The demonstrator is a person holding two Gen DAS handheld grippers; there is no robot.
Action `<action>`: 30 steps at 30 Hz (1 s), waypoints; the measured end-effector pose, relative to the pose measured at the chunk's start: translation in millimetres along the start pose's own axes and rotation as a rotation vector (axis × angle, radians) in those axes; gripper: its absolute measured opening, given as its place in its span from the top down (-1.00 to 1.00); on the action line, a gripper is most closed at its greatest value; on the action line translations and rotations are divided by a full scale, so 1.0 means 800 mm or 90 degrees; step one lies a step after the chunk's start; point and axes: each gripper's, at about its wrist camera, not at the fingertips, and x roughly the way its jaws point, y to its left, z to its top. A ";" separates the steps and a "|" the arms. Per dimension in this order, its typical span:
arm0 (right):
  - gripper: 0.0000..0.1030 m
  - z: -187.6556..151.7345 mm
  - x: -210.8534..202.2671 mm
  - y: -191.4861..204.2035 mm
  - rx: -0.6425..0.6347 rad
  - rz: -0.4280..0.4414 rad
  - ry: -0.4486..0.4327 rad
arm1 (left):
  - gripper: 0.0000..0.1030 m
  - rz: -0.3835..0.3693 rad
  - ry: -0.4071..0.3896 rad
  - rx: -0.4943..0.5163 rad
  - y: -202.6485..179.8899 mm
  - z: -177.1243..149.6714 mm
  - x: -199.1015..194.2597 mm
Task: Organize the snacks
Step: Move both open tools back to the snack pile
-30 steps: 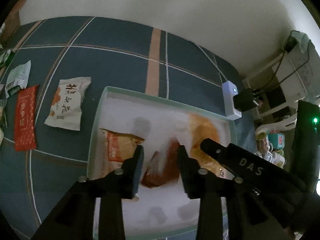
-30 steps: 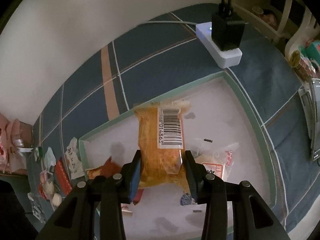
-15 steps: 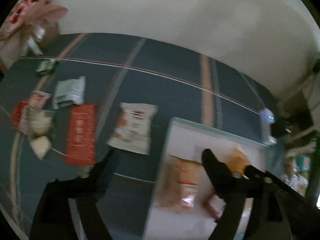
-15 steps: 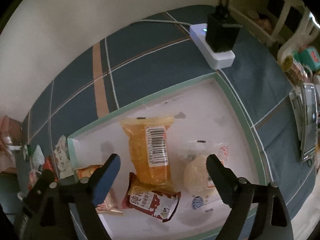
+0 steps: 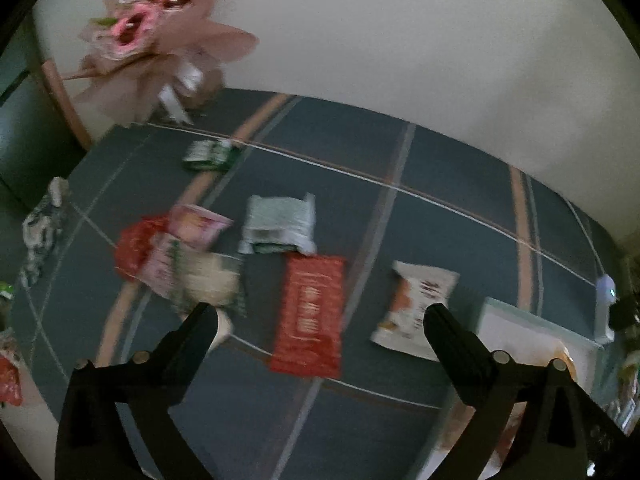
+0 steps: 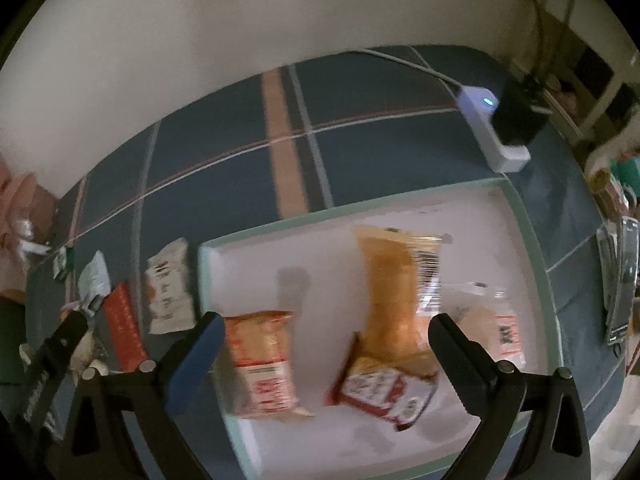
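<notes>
Both tongs have just let go and their jaws are opening, nothing between them. The right tongs (image 6: 322, 338) have dropped the orange packet (image 6: 394, 288) into the white tray (image 6: 208, 264), so another snack is sorted. In the tray: that packet, a red-and-white bag (image 6: 380, 392), an orange-white pack (image 6: 262, 360), a pale bun pack (image 6: 496, 328). The left tongs (image 5: 320, 326) have swung over to the loose snacks on the tabletop (image 5: 452, 240), above the red packet (image 5: 310, 316) and white packet (image 5: 416, 308), likely next.

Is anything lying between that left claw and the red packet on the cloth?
Nothing visible does. The left claw, its jaws opening and empty, hangs above the red packet, which lies flat, uncovered, apart from neighbouring packets.
</notes>
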 end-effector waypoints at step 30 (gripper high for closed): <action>-1.00 -0.060 0.043 0.201 -0.170 0.062 0.036 | -0.99 0.050 0.068 -0.121 0.184 0.025 0.055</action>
